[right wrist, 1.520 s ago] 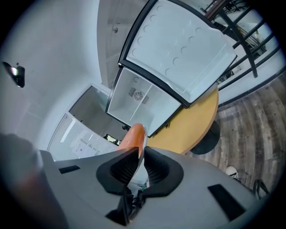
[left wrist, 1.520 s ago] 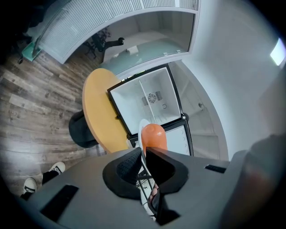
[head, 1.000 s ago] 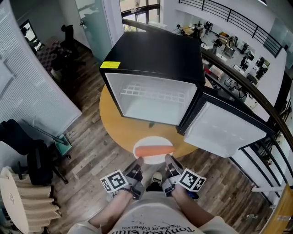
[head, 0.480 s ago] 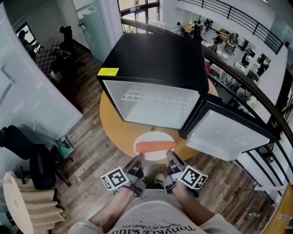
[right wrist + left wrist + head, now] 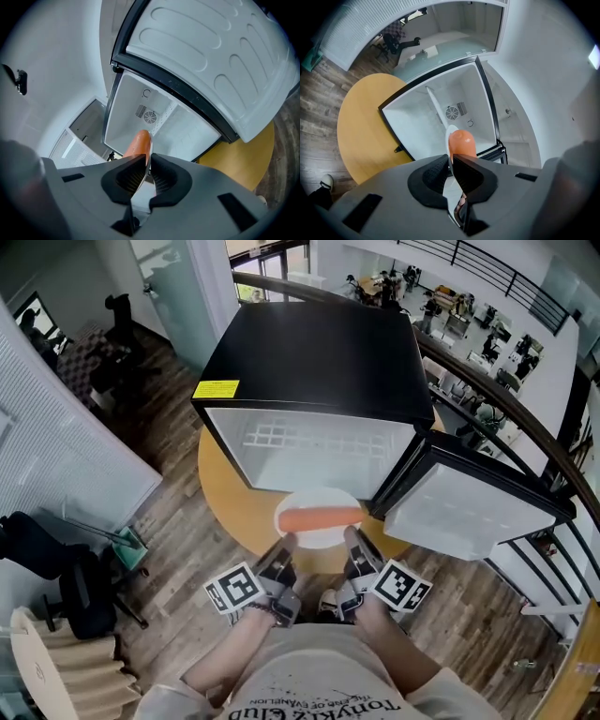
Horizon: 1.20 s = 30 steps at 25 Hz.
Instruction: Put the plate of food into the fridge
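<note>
A white plate (image 5: 317,503) carrying a long orange sausage (image 5: 319,518) hangs in the air just in front of the open black fridge (image 5: 319,352), level with the mouth of its white interior (image 5: 309,451). My left gripper (image 5: 284,554) is shut on the plate's near-left rim and my right gripper (image 5: 352,549) on its near-right rim. In the left gripper view the jaws (image 5: 451,161) pinch the plate's edge (image 5: 449,136), with the sausage (image 5: 461,143) beyond. The right gripper view shows its gripper (image 5: 147,161) clamped on the rim (image 5: 149,151) beside the sausage (image 5: 137,143).
The fridge stands on a round wooden table (image 5: 230,502). Its door (image 5: 469,512) swings open to the right, close to my right gripper. A wire shelf (image 5: 281,437) sits high inside the fridge. A curved railing (image 5: 525,437) runs behind on the right; chairs (image 5: 56,577) stand at the left.
Both grippers have carried the plate forward, from above the table's near edge up to the fridge's opening. The grip on the plate is unchanged.
</note>
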Each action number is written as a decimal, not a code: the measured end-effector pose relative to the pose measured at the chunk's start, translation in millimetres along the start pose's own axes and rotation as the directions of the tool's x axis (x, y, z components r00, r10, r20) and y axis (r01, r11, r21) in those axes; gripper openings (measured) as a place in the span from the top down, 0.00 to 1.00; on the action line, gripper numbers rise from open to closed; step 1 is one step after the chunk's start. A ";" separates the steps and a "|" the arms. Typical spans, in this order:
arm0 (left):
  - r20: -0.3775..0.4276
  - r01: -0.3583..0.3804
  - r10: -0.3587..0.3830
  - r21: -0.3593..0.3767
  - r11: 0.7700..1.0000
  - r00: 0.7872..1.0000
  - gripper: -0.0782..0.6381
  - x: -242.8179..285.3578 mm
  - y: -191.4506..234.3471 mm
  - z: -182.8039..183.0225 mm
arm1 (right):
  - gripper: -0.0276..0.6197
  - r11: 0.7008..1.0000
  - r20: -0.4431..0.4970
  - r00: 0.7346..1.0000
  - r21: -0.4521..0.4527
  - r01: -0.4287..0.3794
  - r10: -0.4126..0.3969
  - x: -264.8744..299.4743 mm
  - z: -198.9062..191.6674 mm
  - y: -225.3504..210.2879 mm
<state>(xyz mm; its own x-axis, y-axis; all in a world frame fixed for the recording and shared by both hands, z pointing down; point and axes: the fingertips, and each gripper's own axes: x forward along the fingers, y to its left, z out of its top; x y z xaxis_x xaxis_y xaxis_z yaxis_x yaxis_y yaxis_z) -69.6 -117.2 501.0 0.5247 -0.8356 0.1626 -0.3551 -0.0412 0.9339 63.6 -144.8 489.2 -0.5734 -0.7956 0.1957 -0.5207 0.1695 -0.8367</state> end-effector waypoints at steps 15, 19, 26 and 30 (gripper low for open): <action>0.028 0.009 -0.010 0.024 1.000 1.000 0.83 29.4 -5.6 55.6 | 0.88 1.000 0.054 0.998 0.000 0.017 -0.017 46.9 26.9 19.1; 0.027 0.008 -0.010 0.059 0.998 1.000 0.83 40.3 -8.8 69.0 | 0.88 1.000 0.070 0.997 0.010 0.016 -0.017 59.6 36.5 19.5; 0.045 0.044 -0.043 -0.006 0.999 0.998 0.83 66.2 -12.6 83.4 | 0.88 1.000 0.102 0.994 0.007 0.028 -0.029 79.6 52.3 17.1; 0.048 0.040 -0.040 0.004 0.999 0.998 0.83 81.6 -10.9 92.2 | 0.88 0.999 0.113 0.993 0.007 0.041 -0.041 91.1 60.7 12.0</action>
<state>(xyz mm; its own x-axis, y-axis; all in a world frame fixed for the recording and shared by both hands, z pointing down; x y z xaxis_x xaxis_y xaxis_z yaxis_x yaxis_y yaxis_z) -94.2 -235.5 474.7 0.5006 -0.8587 0.1097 -0.3367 -0.0764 0.9385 43.5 -250.5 465.9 -0.4761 -0.8626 0.1709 -0.5392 0.1328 -0.8316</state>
